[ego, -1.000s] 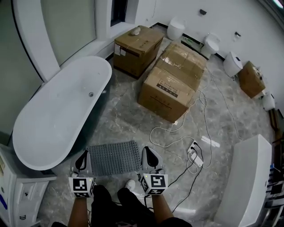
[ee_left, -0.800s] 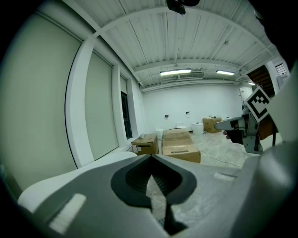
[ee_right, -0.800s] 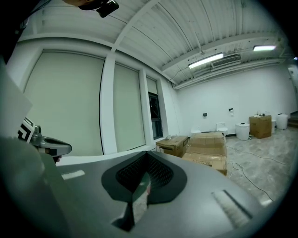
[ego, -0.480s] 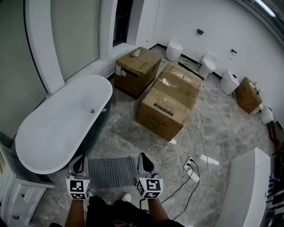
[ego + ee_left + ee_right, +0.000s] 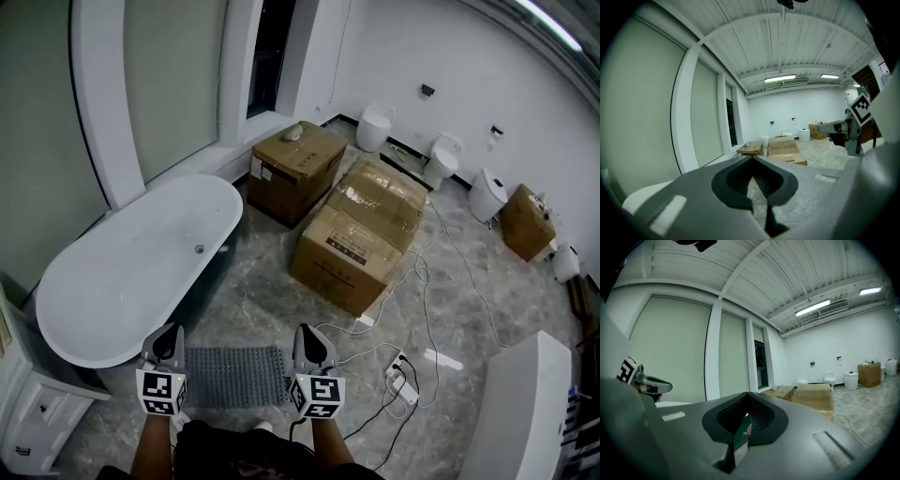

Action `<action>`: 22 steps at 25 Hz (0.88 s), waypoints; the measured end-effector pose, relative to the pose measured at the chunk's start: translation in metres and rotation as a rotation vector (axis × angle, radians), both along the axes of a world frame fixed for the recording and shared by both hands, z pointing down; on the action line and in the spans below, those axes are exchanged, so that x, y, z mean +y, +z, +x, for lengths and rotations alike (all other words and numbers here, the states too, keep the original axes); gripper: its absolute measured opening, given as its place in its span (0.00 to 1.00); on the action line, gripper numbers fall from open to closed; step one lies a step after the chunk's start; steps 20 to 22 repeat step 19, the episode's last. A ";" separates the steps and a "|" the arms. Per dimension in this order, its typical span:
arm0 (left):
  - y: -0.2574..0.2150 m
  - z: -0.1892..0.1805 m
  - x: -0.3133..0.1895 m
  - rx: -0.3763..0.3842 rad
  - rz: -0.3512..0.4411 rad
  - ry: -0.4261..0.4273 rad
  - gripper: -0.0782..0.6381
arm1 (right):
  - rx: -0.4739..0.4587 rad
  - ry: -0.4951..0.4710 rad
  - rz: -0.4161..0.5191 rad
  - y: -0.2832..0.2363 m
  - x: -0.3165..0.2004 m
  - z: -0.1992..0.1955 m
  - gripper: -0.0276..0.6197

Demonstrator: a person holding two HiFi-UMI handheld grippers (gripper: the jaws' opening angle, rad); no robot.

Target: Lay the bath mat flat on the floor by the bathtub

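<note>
Bath mat [image 5: 234,376] is down on the marble floor [image 5: 267,295], just beside the near end of the bathtub [image 5: 131,272]. From the head view it looks flat, no folded corner that I can see.

Left gripper [image 5: 167,336] and right gripper [image 5: 311,337] hang above the mat's two short ends. Both are clenched with nothing in them: each gripper view shows the jaws together, with only the room past the slit.

My read: the lay is basically done, what's left is the check.
- Keep both grippers high and clear so a jaw doesn't snag the nubbed surface and drag an edge.
- Look along the tub-side edge, since the tub's overhang partly shades it.
- If it needs a nudge, pinch a corner and slide, don't lift.
- Power strip [image 5: 401,367] and cable [image 5: 427,281] are off to the right; don't shift the mat that way.
</note>
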State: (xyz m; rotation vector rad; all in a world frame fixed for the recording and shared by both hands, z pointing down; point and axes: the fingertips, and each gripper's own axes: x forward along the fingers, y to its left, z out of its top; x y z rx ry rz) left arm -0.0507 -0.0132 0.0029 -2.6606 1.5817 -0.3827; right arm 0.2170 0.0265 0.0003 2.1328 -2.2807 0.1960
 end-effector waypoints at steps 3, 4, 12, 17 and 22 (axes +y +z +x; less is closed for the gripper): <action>0.001 -0.001 0.000 0.012 -0.005 -0.006 0.11 | 0.005 -0.007 -0.001 0.001 0.002 0.000 0.08; 0.000 -0.001 0.001 0.011 -0.004 -0.004 0.11 | 0.006 -0.008 -0.001 0.000 0.002 0.000 0.08; 0.000 0.007 0.002 0.010 -0.003 0.014 0.11 | 0.027 -0.010 0.004 -0.004 0.003 0.008 0.08; 0.001 0.013 0.000 0.002 -0.001 0.023 0.11 | 0.035 -0.008 0.001 -0.003 0.004 0.014 0.08; 0.000 0.016 -0.001 -0.002 0.001 0.030 0.11 | 0.034 -0.005 -0.001 -0.002 0.004 0.016 0.08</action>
